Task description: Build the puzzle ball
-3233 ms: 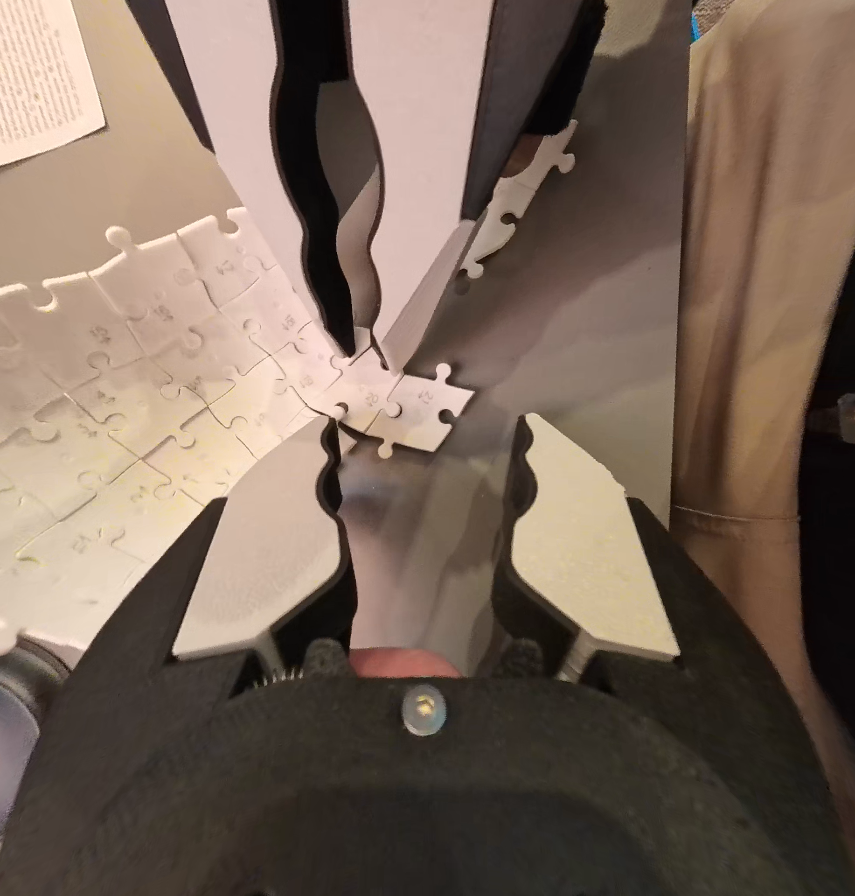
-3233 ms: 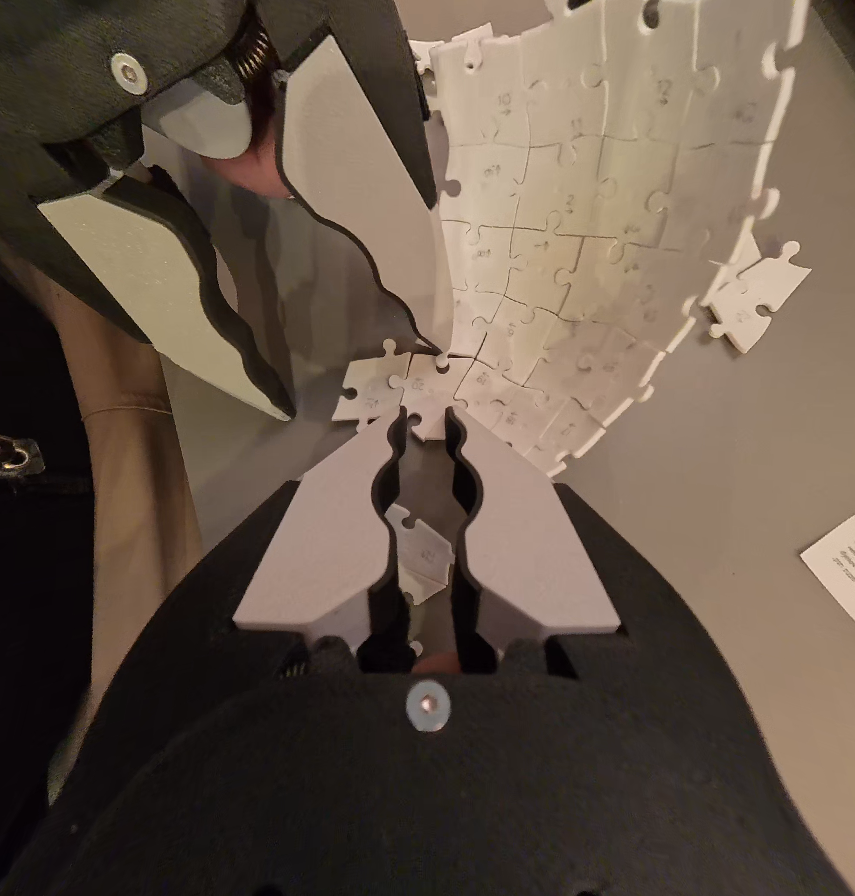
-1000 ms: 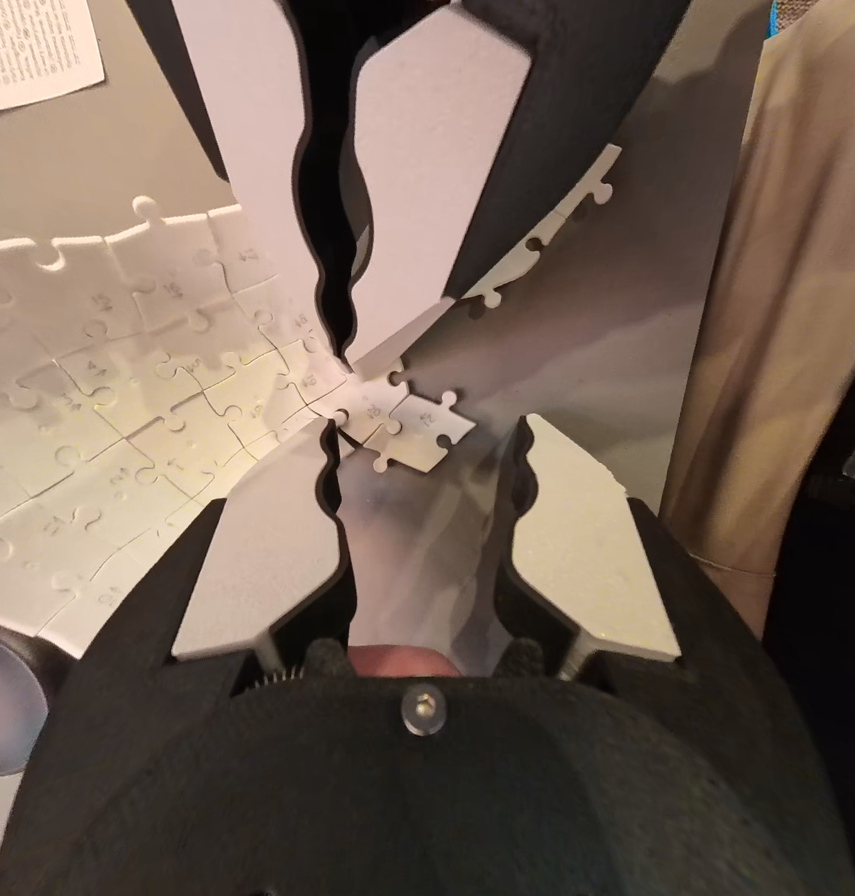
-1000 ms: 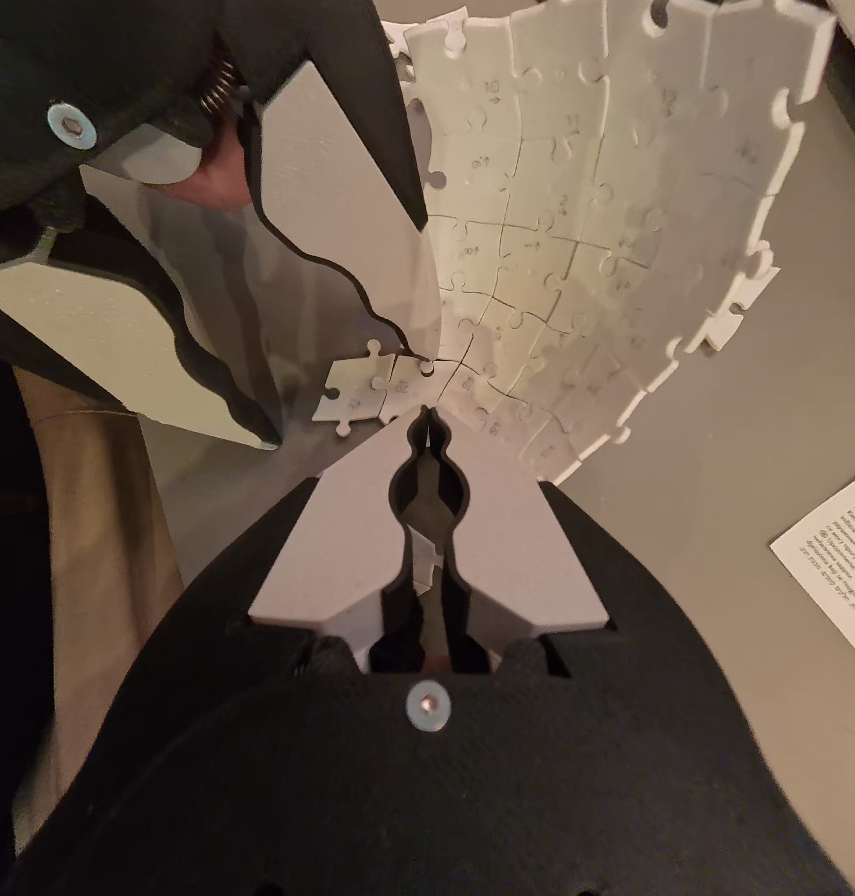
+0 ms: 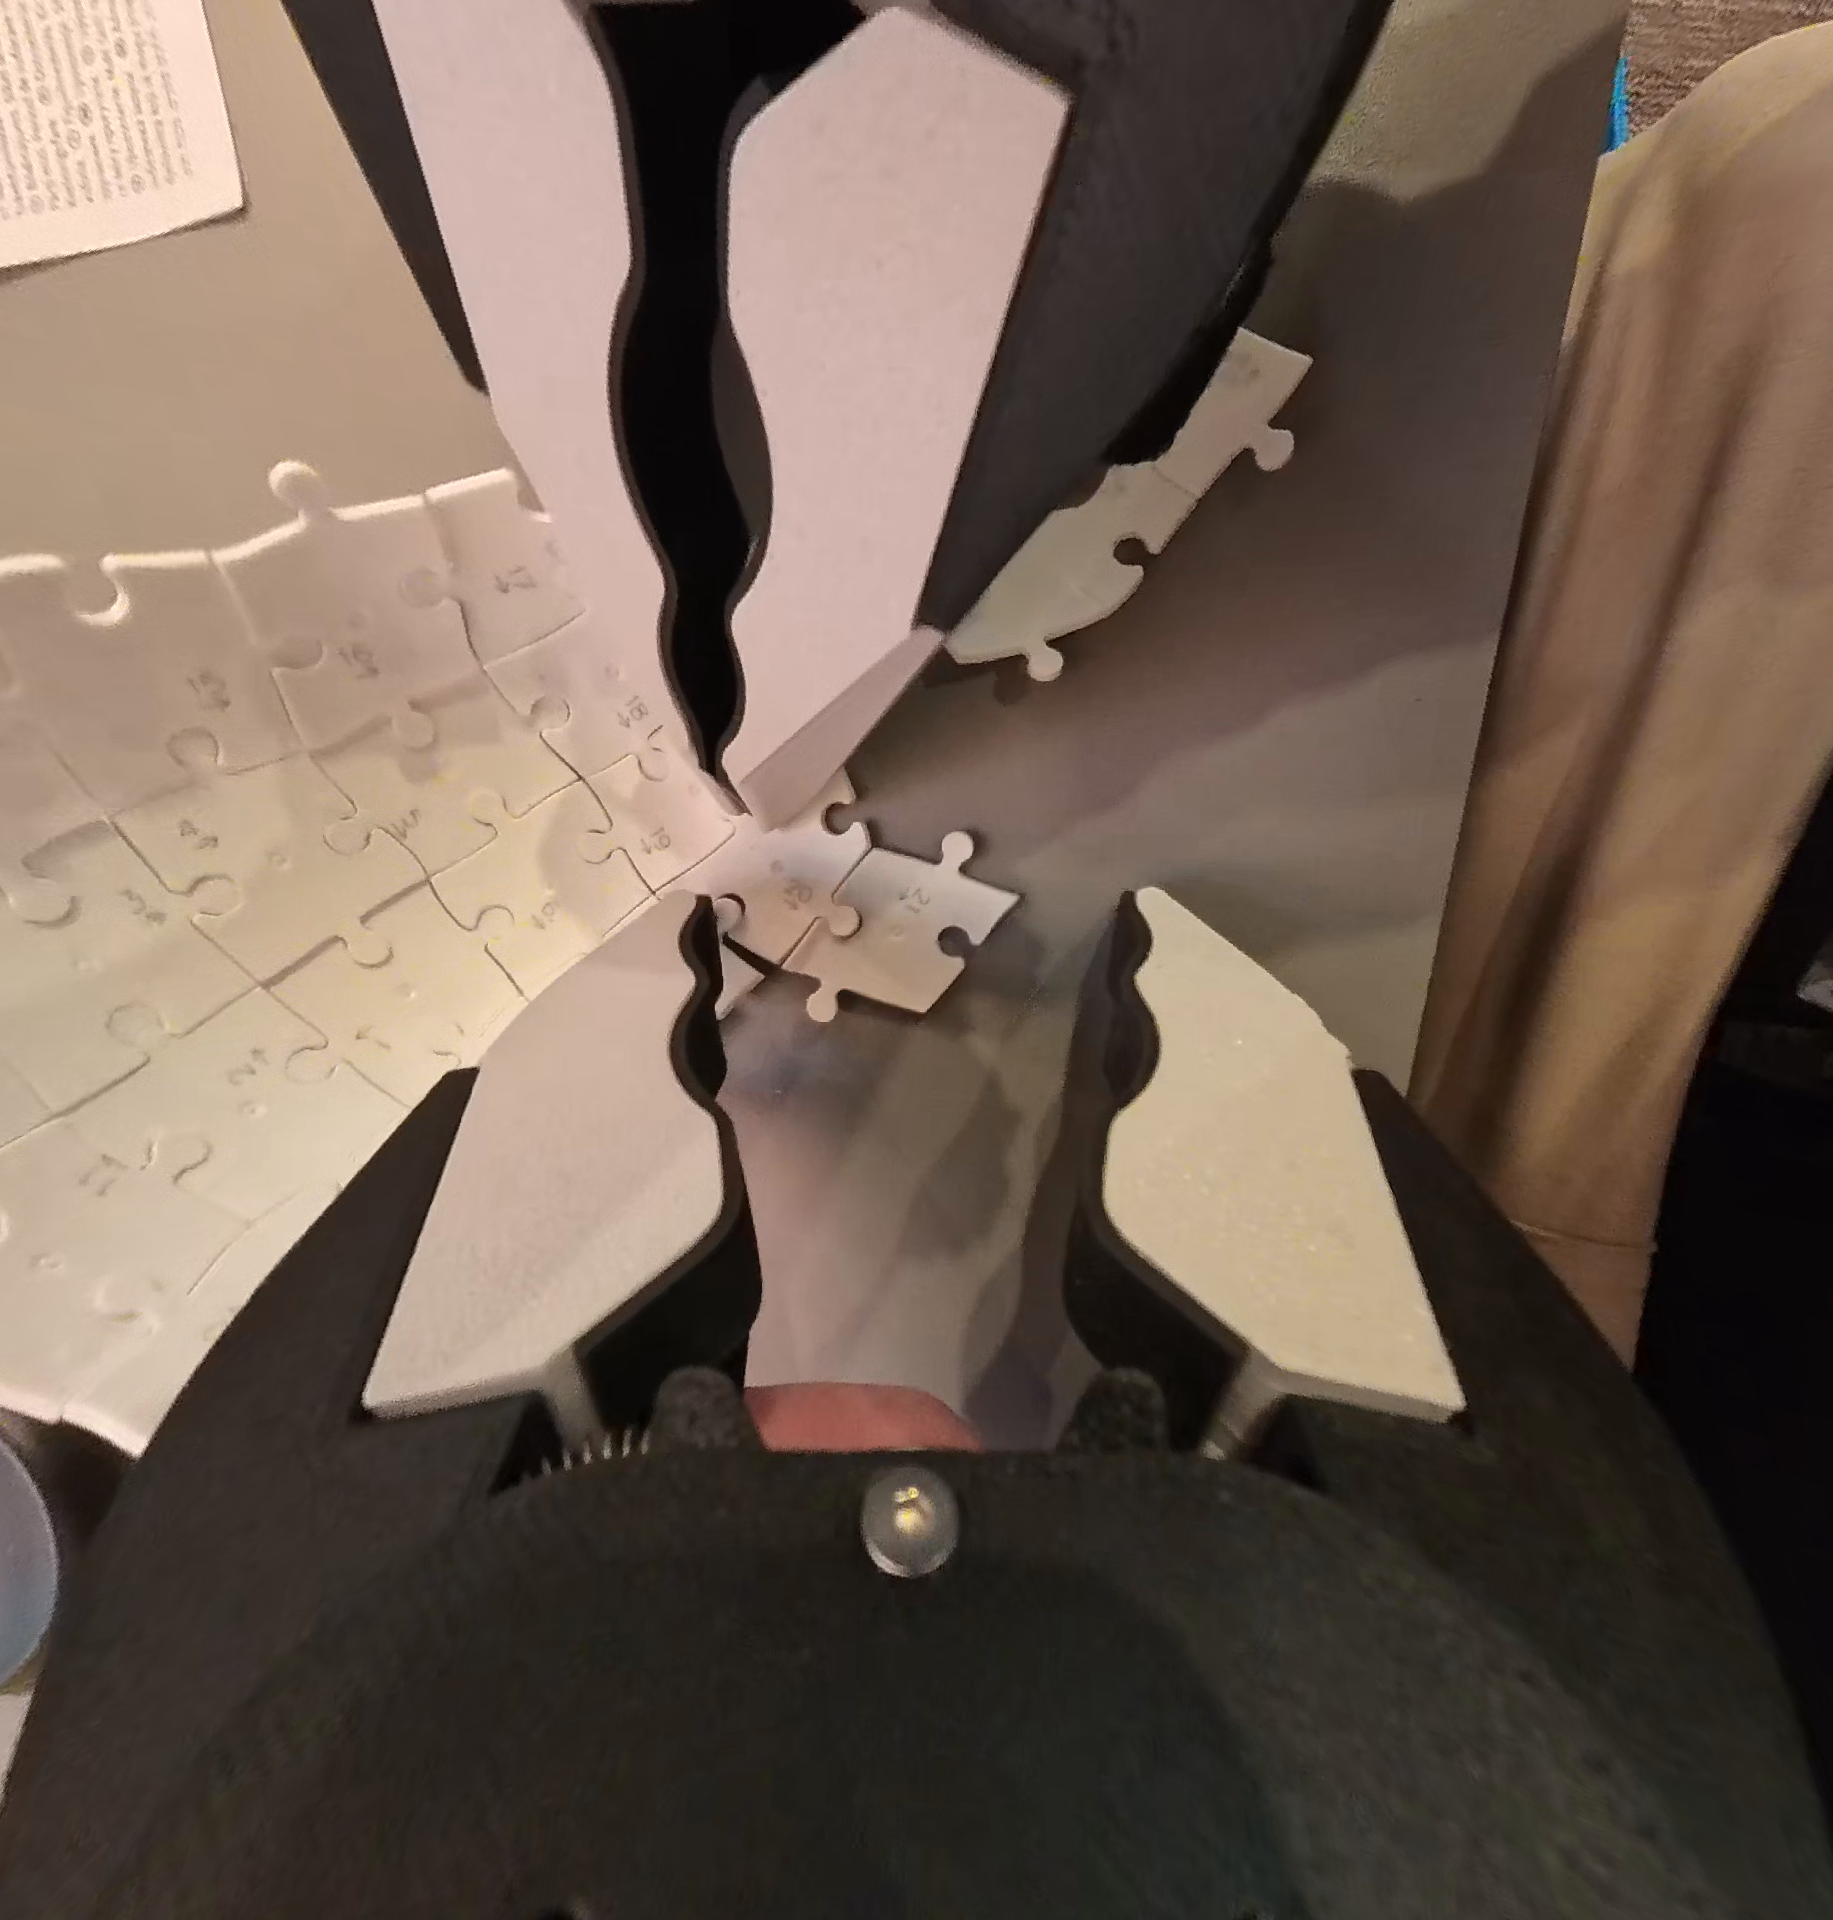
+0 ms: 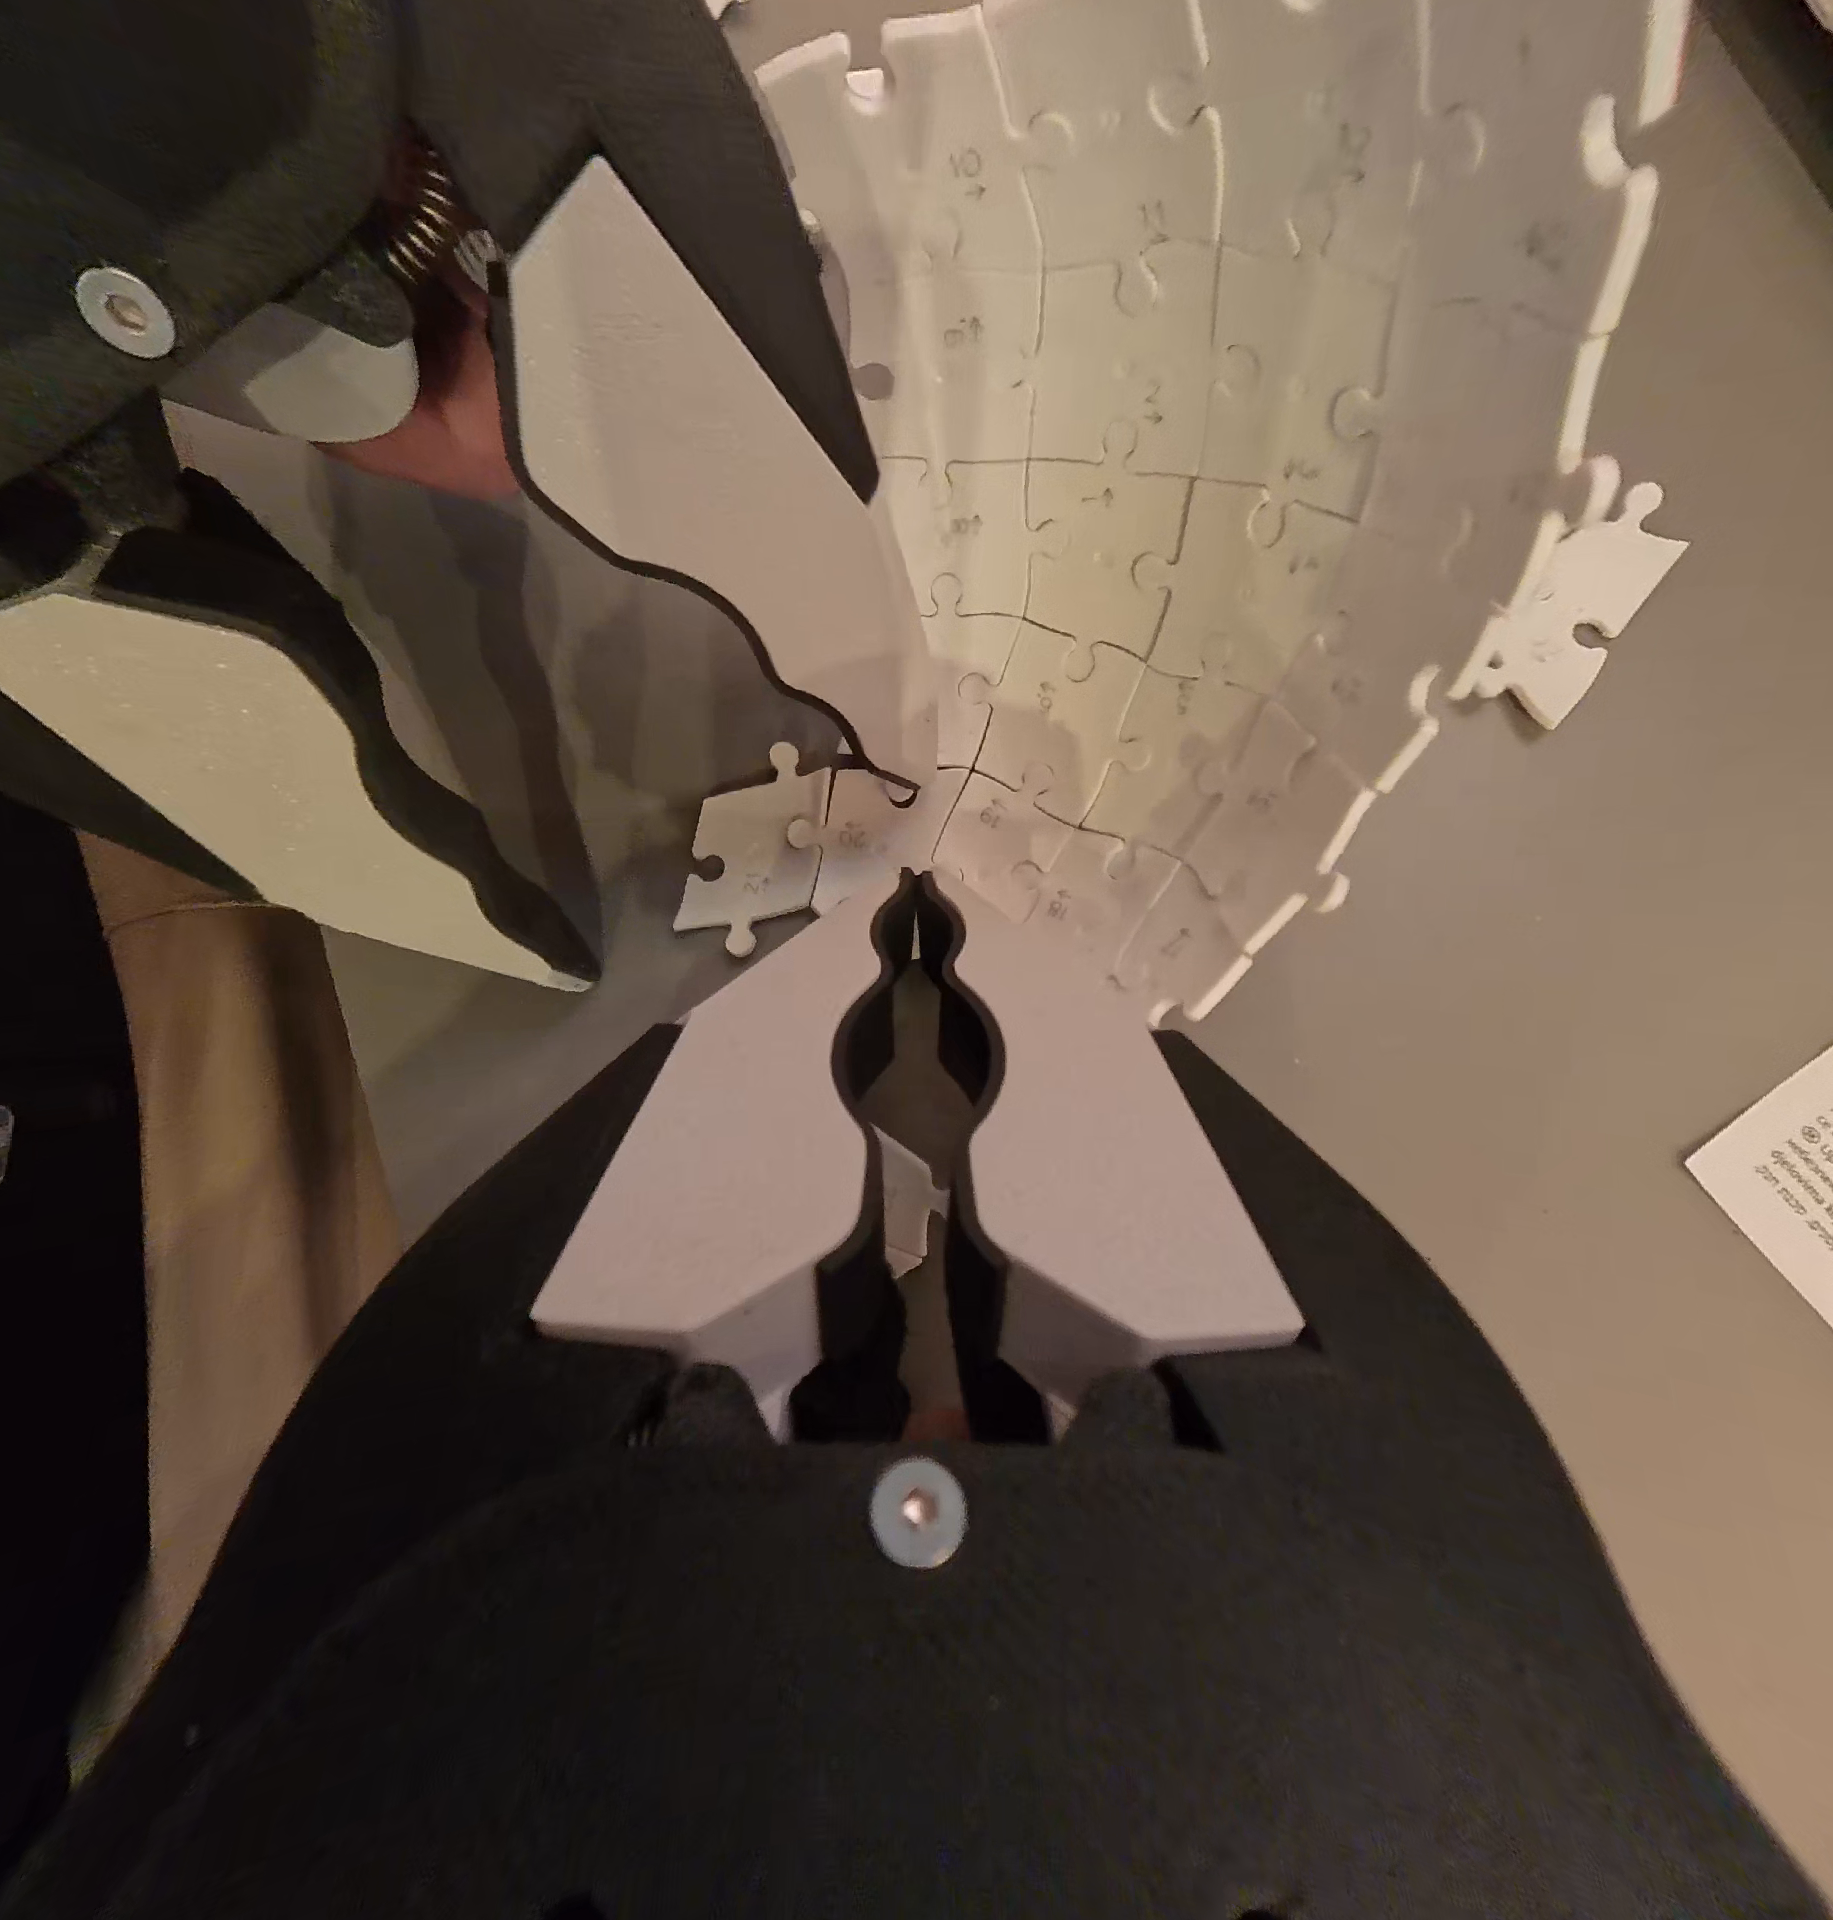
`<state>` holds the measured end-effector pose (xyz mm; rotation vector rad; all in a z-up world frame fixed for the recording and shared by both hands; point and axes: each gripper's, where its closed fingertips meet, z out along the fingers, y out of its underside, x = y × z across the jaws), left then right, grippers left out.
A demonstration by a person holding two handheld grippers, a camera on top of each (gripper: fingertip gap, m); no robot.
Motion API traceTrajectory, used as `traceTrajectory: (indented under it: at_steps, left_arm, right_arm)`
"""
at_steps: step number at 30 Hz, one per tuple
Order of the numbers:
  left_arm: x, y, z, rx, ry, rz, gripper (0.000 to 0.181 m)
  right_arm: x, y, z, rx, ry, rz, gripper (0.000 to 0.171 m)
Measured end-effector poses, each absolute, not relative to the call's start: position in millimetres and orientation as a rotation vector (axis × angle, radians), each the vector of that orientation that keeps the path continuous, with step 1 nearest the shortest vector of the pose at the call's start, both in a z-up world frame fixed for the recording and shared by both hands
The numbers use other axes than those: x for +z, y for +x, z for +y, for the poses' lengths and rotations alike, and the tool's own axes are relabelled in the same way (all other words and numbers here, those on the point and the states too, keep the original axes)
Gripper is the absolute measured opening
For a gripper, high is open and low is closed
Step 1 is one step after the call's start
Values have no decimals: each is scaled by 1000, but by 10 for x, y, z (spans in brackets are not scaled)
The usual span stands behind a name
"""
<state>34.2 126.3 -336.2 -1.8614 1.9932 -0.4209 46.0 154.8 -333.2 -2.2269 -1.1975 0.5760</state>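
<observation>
The puzzle ball (image 5: 268, 935) — a curved white shell of interlocked pieces — lies on the grey table (image 5: 1255, 727), left of the left gripper (image 5: 912, 914), whose jaws gape wide with nothing between them. Opposite, the right gripper (image 5: 730, 805) pinches the shell's edge beside the end pieces.

From the right wrist, the right gripper (image 6: 917, 883) is clamped on that edge; a loose white piece (image 6: 1577, 634) lies beside the shell's far rim — a printed paper sheet (image 6: 1805, 1184) well apart.

White curved puzzle shell (image 6: 1151, 499), partly assembled, its end piece (image 6: 751, 868) protruding.
</observation>
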Motion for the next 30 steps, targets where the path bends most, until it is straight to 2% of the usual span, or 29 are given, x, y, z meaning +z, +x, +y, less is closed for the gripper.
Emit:
traceTrajectory:
  at_steps: [4, 12, 22, 30]
  left_arm:
    - [-3168, 379, 1233, -494, -1820, 1909, 64]
    - [-3124, 14, 1231, -532, -1953, 1756, 66]
    - [-2979, 14, 1724, -826, -2184, 987, 64]
    - [-3028, 78, 1958, -732, -2212, 802, 14]
  right_arm:
    - [-3333, 463, 1549, 579, -2226, -1196, 0]
    - [-3333, 464, 1552, 577, -2225, -1198, 0]
    - [-3333, 464, 1550, 563, -2225, -1200, 0]
    - [-3333, 462, 1552, 556, -2220, -1203, 0]
